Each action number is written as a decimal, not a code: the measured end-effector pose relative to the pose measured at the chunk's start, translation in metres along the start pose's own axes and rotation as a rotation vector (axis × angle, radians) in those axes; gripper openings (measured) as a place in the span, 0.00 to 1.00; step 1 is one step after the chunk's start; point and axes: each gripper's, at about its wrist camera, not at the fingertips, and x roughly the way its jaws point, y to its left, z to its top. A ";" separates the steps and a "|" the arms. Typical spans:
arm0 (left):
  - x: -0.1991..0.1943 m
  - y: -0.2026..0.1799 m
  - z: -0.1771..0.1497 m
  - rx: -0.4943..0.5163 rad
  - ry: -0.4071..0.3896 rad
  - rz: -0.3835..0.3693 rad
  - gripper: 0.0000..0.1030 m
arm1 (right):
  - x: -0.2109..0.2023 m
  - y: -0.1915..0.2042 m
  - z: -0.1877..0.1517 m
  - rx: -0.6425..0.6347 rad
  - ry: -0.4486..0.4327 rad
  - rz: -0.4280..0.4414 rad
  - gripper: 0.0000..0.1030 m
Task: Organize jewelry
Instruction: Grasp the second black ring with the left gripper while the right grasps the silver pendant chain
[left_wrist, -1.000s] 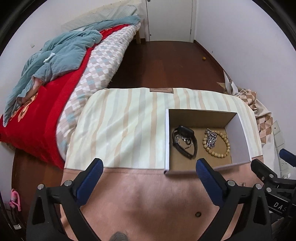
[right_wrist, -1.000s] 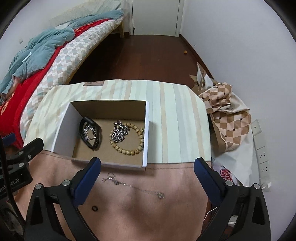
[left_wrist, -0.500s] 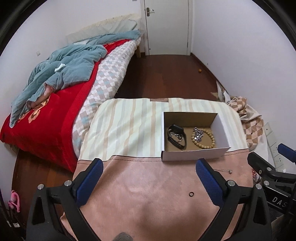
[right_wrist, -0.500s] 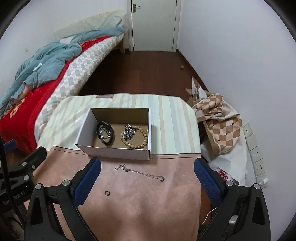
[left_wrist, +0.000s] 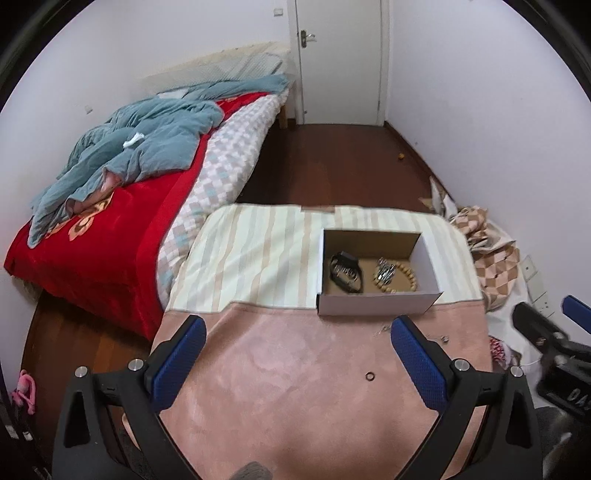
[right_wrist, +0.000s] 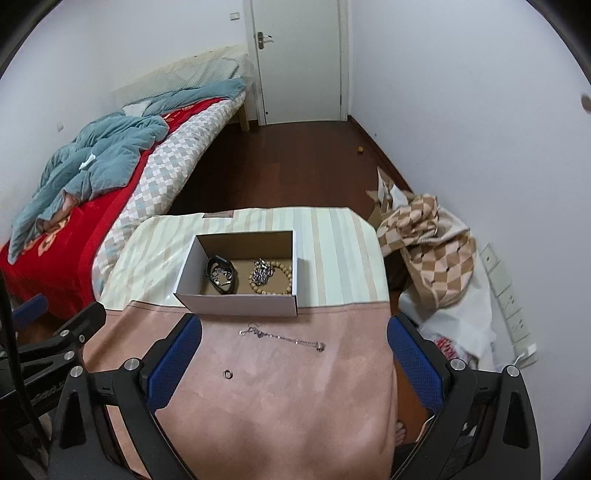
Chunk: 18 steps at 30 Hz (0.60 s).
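The chain (right_wrist: 281, 336) lies limp on the pink cloth (right_wrist: 280, 406) just before the box (right_wrist: 240, 304), the ring (right_wrist: 227, 373) nearer; both look light, slippery and thin, so pinch the chain mid-length. Both grippers, left (left_wrist: 295, 363) and right (right_wrist: 293, 363), gape wide and empty, and have drawn back from the box since a second ago.

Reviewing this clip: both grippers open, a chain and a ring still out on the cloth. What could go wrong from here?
1. The thin chain lies flat on the pink cloth; the right hand-held gripper may pinch fabric or lift only one end.
2. The small ring could slip from the wide pads.
3. The box stands close behind the chain and could get pushed.
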 end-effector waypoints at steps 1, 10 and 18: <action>0.007 -0.002 -0.005 0.004 0.015 0.008 0.99 | 0.005 -0.004 -0.004 0.009 0.009 -0.002 0.99; 0.081 -0.009 -0.043 -0.006 0.166 0.094 0.99 | 0.095 -0.057 -0.053 0.119 0.139 0.013 0.93; 0.133 -0.011 -0.062 -0.011 0.266 0.137 0.99 | 0.166 -0.052 -0.070 0.068 0.184 0.050 0.63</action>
